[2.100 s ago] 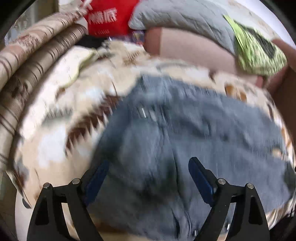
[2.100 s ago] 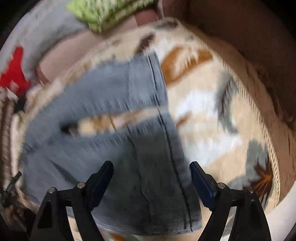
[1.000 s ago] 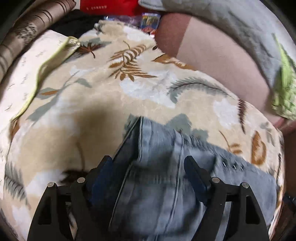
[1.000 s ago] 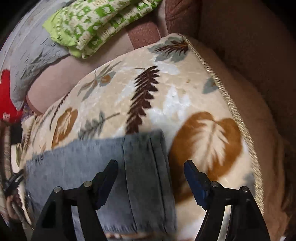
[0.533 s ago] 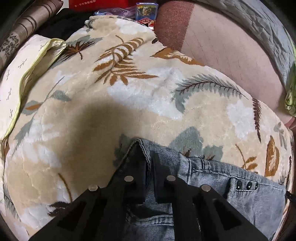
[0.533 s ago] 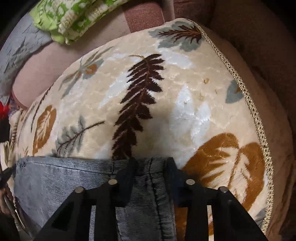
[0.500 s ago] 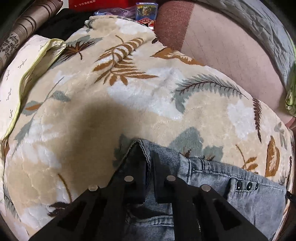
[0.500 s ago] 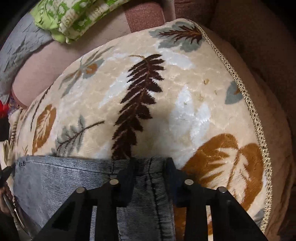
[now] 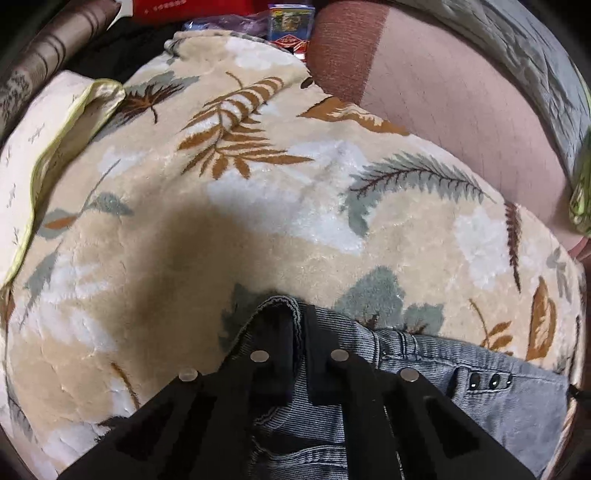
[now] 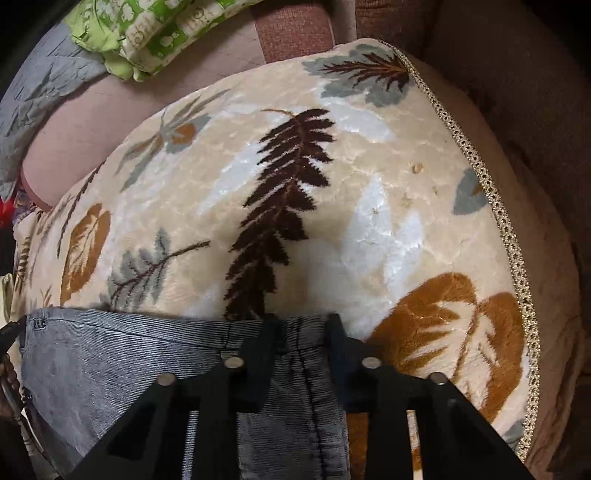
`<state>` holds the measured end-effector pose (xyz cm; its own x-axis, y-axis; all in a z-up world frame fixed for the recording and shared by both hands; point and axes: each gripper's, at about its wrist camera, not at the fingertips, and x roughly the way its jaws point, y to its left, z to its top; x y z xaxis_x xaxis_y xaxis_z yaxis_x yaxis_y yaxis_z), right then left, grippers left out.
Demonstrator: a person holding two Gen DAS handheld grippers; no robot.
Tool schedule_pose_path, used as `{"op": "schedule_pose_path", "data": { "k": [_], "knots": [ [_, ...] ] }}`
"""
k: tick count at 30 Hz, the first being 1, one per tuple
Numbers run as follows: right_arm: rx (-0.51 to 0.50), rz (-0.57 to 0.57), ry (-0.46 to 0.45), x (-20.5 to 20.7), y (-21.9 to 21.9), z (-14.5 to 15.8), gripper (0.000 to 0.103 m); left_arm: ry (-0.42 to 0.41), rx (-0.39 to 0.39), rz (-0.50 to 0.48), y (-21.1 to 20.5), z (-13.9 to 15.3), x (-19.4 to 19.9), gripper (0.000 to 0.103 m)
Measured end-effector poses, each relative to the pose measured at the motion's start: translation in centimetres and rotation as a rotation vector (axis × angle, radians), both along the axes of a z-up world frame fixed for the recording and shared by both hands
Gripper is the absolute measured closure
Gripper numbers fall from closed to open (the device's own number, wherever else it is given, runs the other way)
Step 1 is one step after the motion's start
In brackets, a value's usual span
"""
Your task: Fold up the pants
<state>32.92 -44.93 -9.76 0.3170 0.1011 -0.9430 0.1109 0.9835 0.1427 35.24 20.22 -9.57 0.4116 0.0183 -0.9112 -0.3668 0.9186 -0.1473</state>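
Pants [image 9: 461,384] edge partly hidden between both claws

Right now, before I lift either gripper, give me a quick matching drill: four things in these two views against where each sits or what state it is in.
Things:
1. left gripper
2. right gripper
3. green patterned cloth
4. leaf-print blanket

States:
A. bunched at the far back, on the pinkish cushion
B. shut on the jeans' waistband corner, near the studs
C. spread under the jeans
D. shut on the jeans' hemmed edge

Pairs: 1-B, 2-D, 3-A, 4-C
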Motion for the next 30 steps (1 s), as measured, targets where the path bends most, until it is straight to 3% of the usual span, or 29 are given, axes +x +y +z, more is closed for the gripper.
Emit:
{"op": "schedule_pose_path", "data": {
  "k": [3,5,7,8,9,10,11,12,13,14,15,19,27,30],
  "knots": [
    [0.026,-0.011,0.003,0.0,-0.4,0.0,0.073,-0.005,-0.056,-0.015,0.5,0.0,-0.2,0.092],
    [0.069,-0.041,0.001,-0.1,-1.1,0.1,0.064,-0.015,-0.102,-0.010,0.8,0.2,-0.3,0.088],
    [0.118,-0.051,-0.003,-0.2,-1.5,0.2,0.044,-0.022,-0.115,-0.019,0.7,0.2,-0.2,0.076],
    [0.119,-0.047,-0.005,-0.2,-1.4,0.2,0.041,-0.024,-0.135,-0.025,0.6,0.0,-0.1,0.062],
    [0.119,-0.037,-0.007,-0.2,-1.2,0.0,0.039,-0.035,-0.149,-0.030,0.5,0.0,0.0,0.058],
    [0.117,-0.032,-0.003,-0.1,-1.0,-0.2,0.039,-0.040,-0.123,-0.032,0.1,0.1,0.1,0.058],
    [0.100,-0.021,0.002,0.0,-0.7,-0.6,0.041,-0.033,-0.093,-0.037,-0.2,0.2,0.2,0.071],
    [0.085,-0.014,-0.004,0.1,-0.5,-0.6,0.056,-0.025,-0.054,-0.046,-0.5,0.2,0.3,0.096],
    [0.062,-0.014,-0.010,0.1,-0.3,-0.6,0.076,-0.014,-0.006,-0.051,-0.7,0.3,0.3,0.098],
    [0.037,-0.018,-0.012,0.1,-0.3,-0.4,0.080,-0.016,-0.006,-0.051,-0.5,0.4,0.2,0.101],
    [0.046,-0.019,-0.015,0.1,-0.4,-0.3,0.084,-0.017,-0.009,-0.046,-0.2,0.5,0.1,0.101],
    [0.033,-0.023,-0.055,-0.7,-0.6,1.1,0.085,-0.079,-0.011,-0.023,0.6,2.9,-1.3,0.101],
    [0.046,-0.045,-0.226,-3.4,-0.4,8.6,0.085,-0.255,-0.019,-0.046,0.0,11.1,-6.9,0.101],
    [0.064,-0.054,-0.290,-5.3,-0.6,11.3,0.085,-0.323,-0.046,-0.054,0.3,14.1,-11.0,0.101]
  ]
}}
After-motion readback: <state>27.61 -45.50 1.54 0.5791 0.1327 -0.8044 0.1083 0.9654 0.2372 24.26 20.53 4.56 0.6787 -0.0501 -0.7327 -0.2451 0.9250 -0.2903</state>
